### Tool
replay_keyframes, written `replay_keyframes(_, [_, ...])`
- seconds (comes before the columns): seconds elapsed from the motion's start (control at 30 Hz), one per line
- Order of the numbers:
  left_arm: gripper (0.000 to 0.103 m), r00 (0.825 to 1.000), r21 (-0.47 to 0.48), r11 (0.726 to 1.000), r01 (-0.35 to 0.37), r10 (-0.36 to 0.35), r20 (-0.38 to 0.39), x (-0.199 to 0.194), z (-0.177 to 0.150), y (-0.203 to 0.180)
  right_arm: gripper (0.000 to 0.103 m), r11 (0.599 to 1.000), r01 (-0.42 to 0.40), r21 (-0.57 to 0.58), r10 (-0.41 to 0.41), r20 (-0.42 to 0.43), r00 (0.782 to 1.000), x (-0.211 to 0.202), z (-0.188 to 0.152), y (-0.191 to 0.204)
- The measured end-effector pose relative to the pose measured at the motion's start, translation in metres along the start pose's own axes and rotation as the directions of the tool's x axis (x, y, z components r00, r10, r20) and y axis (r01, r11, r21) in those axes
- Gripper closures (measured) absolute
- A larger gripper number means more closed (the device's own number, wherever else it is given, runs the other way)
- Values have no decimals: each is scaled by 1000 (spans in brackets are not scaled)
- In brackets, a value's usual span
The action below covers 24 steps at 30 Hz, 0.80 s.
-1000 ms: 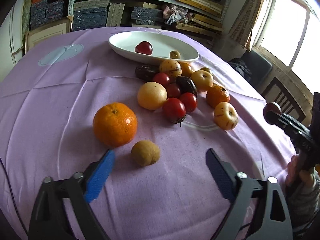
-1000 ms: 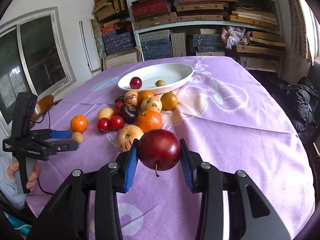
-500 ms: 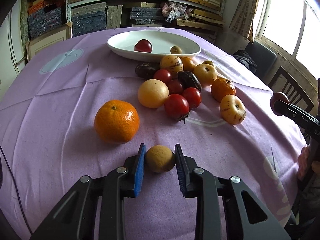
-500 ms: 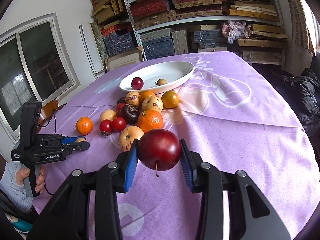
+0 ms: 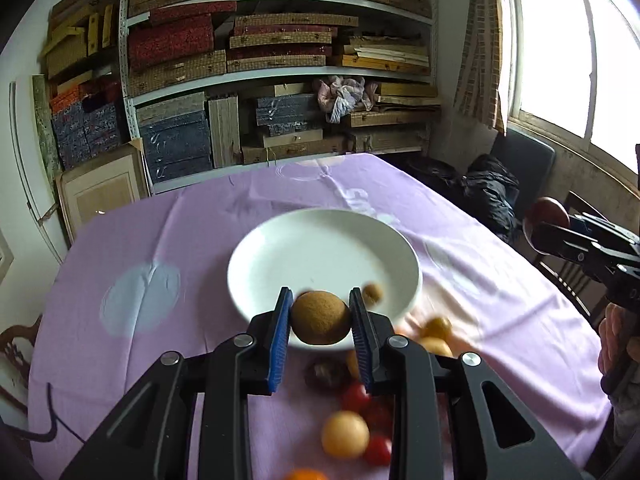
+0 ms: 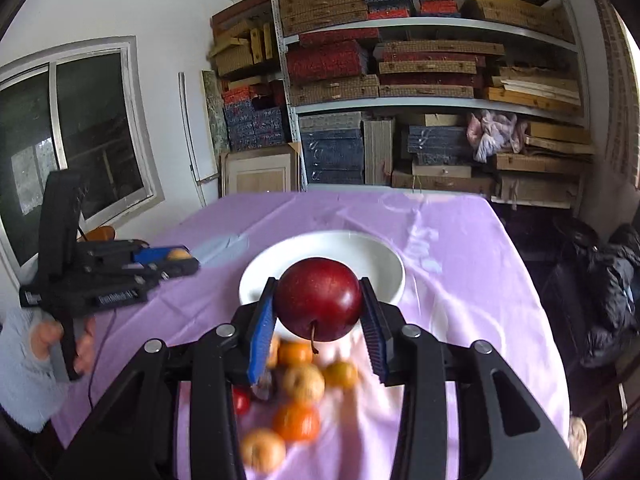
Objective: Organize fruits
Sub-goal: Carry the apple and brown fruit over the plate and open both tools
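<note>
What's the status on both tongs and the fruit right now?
Left tongs shut on brown fruit. Right tongs shut on red plum. White dish ahead, nothing blocking.

This looks like a lived-in home room that doubles as storage. A table (image 5: pixel 192 248) under a lilac cloth fills the near ground, with metal shelves (image 6: pixel 432 104) at the far wall crammed with flat woven and patterned boxes. Windows (image 5: pixel 576 64) with a brown curtain (image 5: pixel 480 48) stand right, and dark clothing (image 5: pixel 492 192) lies over a chair.
</note>
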<state>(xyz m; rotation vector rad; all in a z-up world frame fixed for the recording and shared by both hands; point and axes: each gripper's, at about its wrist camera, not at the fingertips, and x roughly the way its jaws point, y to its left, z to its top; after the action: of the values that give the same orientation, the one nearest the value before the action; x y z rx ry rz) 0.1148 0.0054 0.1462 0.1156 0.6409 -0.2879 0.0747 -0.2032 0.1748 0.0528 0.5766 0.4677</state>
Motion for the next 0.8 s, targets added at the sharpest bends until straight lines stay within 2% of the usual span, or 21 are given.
replay_keyframes(0.07, [74,999,-20,1000,-4,4,-39,33,12,11,64,1000,0,1,0,-20,1000,38,16,-4])
replay_keyframes(0.17, [74,994,-70,998,3,-10,-110,83,14,30,64,1000,18,-5,-18,-117,993,111,20,-12])
replay_keyframes(0.23, [74,989,-103,995,17,-32,-146,107,12,41,64,1000,28,-13,-30,-190,981,156,14,-17])
replay_keyframes(0.33, [74,984,-101,995,7,-24,-177,138,11,48,64,999,49,-17,-52,-266,962,203,3,-24])
replay_keyframes(0.57, [74,977,-95,995,-2,-18,-214,168,6,58,64,997,52,-64,-72,-357,931,246,-12,-26])
replay_keyframes(0.63, [72,976,-103,995,-3,-19,-218,170,5,59,63,996,52,-77,-76,-347,935,246,-12,-24])
replay_keyframes(0.7, [66,974,-107,994,-10,-15,-227,169,5,60,63,995,56,-88,-83,-339,937,244,-11,-23])
replay_keyframes(0.77, [46,977,-103,994,-26,3,-215,159,7,61,62,995,60,-80,-82,-307,948,233,-5,-25])
replay_keyframes(0.8, [39,980,-104,994,-39,17,-198,150,9,62,50,996,58,-68,-75,-286,955,225,1,-26])
